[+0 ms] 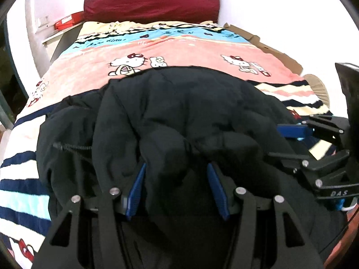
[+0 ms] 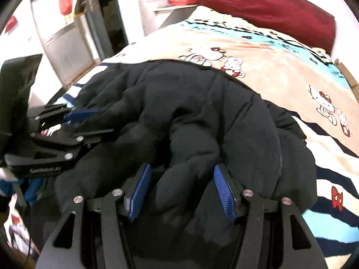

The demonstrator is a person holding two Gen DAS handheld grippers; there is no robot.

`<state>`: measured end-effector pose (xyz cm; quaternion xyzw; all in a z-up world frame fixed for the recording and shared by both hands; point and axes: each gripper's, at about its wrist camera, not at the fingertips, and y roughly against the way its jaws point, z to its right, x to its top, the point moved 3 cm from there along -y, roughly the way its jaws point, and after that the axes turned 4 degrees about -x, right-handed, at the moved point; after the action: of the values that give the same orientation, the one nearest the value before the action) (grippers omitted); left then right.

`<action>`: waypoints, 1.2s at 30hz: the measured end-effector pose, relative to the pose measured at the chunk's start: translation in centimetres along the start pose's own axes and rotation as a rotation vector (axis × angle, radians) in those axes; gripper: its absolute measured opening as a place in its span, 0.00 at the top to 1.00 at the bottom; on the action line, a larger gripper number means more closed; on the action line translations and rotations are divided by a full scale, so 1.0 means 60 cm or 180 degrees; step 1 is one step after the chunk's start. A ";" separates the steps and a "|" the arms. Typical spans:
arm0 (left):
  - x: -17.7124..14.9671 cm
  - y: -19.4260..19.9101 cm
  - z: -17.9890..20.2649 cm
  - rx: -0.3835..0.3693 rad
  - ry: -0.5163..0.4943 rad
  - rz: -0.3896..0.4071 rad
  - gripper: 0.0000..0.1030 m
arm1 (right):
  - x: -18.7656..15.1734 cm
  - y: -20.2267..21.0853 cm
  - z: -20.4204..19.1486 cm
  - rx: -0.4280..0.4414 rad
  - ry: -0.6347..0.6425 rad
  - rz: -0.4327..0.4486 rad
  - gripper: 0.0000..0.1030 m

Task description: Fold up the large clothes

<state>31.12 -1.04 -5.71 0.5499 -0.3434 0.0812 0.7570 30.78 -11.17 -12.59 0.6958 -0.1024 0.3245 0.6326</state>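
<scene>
Left gripper (image 1: 177, 168) has its blue pads (image 1: 135, 192) spread w/ a thick fold of the black puffy jacket (image 1: 179, 103) bunched between them, fabric touching both pads, so it's gripping that fold; the jacket's drawcord (image 1: 71, 147) sticks out off to its left. Right gripper (image 2: 181, 170) likewise clamps a padded roll of jacket between its pads (image 2: 224, 192), w/ the left one visible to its left side. Jacket lies just ahead of both tools on the Hello Kitty blanket (image 1: 179, 49), dark red headboard (image 1: 151, 1) far ahead.
</scene>
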 end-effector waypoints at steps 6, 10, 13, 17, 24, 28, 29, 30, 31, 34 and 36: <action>-0.041 -0.044 0.009 0.0183 -0.0094 -0.0090 0.48 | -0.042 -0.042 0.005 -0.0012 0.0076 -0.0282 0.44; -0.056 -0.075 0.013 0.0288 -0.0147 -0.0079 0.48 | -0.065 -0.094 0.014 -0.0048 0.0005 -0.0388 0.43; -0.060 -0.089 0.012 0.0325 -0.0152 -0.0073 0.48 | -0.068 -0.118 0.015 -0.0113 0.0036 -0.0410 0.43; -0.058 -0.086 0.021 0.0416 -0.0171 -0.0064 0.47 | -0.067 -0.119 0.012 -0.0190 0.0068 -0.0444 0.43; -0.060 0.012 0.043 0.0546 -0.0033 0.0146 0.47 | -0.063 -0.041 -0.001 -0.0211 -0.0087 -0.0236 0.40; -0.074 0.078 0.057 0.0661 -0.0042 0.0277 0.46 | -0.080 0.031 -0.005 -0.0212 -0.0140 -0.0039 0.35; -0.079 0.096 0.060 0.0696 -0.0046 0.0314 0.46 | -0.087 0.048 -0.008 -0.0218 -0.0143 0.0000 0.34; -0.086 0.114 0.065 0.0713 -0.0051 0.0352 0.46 | -0.095 0.066 -0.011 -0.0236 -0.0136 0.0039 0.34; -0.093 0.131 0.069 0.0724 -0.0050 0.0378 0.46 | -0.104 0.082 -0.018 -0.0257 -0.0124 0.0070 0.34; -0.116 0.171 0.079 0.0728 -0.0050 0.0441 0.46 | -0.130 0.126 -0.018 -0.0305 -0.0149 0.0148 0.34; -0.133 0.195 0.087 0.0733 -0.0074 0.0478 0.46 | -0.150 0.150 -0.017 -0.0309 -0.0225 0.0185 0.33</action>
<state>17.02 0.84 -0.69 0.6068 -0.3808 0.1701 0.6766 18.55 -14.21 -10.53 0.6721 -0.1604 0.3126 0.6518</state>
